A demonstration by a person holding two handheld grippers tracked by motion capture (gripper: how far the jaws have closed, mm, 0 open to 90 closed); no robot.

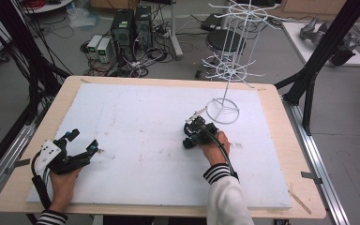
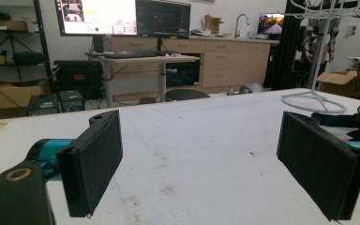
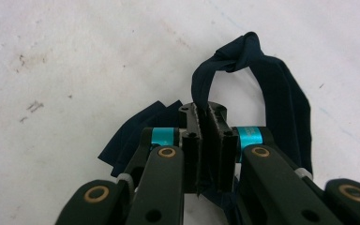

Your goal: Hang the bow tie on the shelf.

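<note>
Right gripper (image 3: 206, 140) clamped on navy knotted strap (image 3: 272, 89), probably for hanging on wire rack (image 1: 227, 61) just beyond; left gripper (image 1: 82, 140) parked wide open, near left.

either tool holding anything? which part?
Right tool is shut on the strap, pinching one end of its knotted loop. Left tool is open, holding nothing.

Black grippers, teal joints, brass screws, striped cuffs

Right gripper (image 3: 205, 140) covers most of the dark blue strap (image 3: 281, 98); strap's lower end hidden under the jaws. Wire rack (image 1: 232, 56) top cut by frame edge. High view: strap too small to make out.
</note>
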